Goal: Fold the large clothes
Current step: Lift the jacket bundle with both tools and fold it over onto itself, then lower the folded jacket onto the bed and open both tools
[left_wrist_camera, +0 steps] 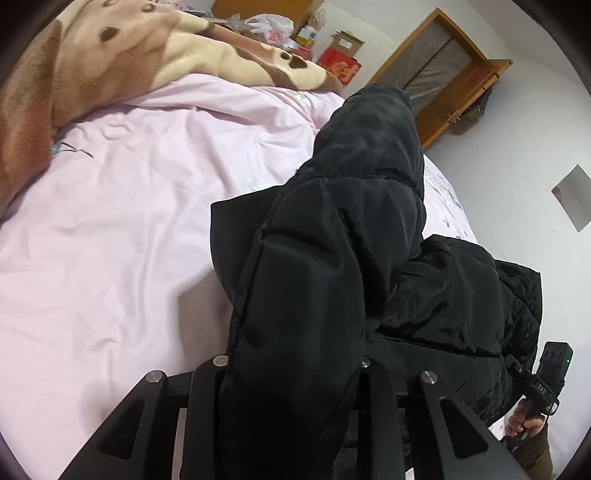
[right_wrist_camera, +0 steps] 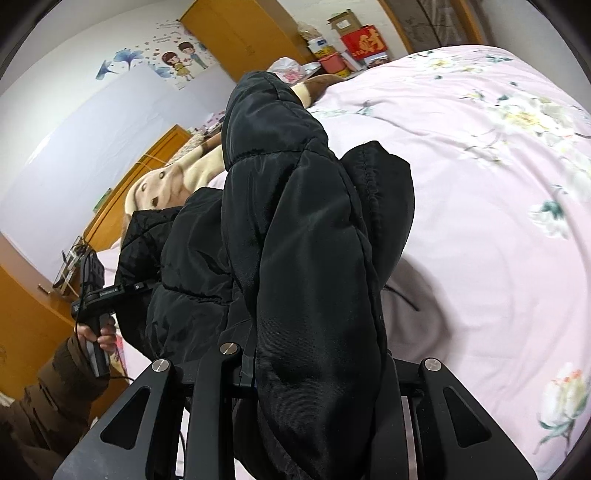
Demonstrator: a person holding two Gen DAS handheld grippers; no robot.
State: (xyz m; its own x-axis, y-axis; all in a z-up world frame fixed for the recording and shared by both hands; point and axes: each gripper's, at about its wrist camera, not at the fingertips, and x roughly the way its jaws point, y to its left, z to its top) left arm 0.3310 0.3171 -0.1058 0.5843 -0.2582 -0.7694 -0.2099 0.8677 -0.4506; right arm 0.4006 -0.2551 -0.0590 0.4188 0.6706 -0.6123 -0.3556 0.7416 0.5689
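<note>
A black puffer jacket (left_wrist_camera: 332,240) is held up over the pink bed sheet (left_wrist_camera: 110,240). My left gripper (left_wrist_camera: 291,365) is shut on a padded fold of it, and the cloth hides the fingertips. My right gripper (right_wrist_camera: 314,354) is shut on another padded part of the same jacket (right_wrist_camera: 303,221), fingertips hidden too. The rest of the jacket hangs between the two grippers. The right gripper also shows in the left wrist view (left_wrist_camera: 546,373), and the left gripper shows in the right wrist view (right_wrist_camera: 96,291), each in a hand.
A brown and cream plush blanket (left_wrist_camera: 110,55) lies at the head of the bed. The flowered pink cover (right_wrist_camera: 498,166) spreads to the right. Wooden cupboards (right_wrist_camera: 236,33), boxes (left_wrist_camera: 340,59) and a wooden door (left_wrist_camera: 436,66) stand beyond the bed.
</note>
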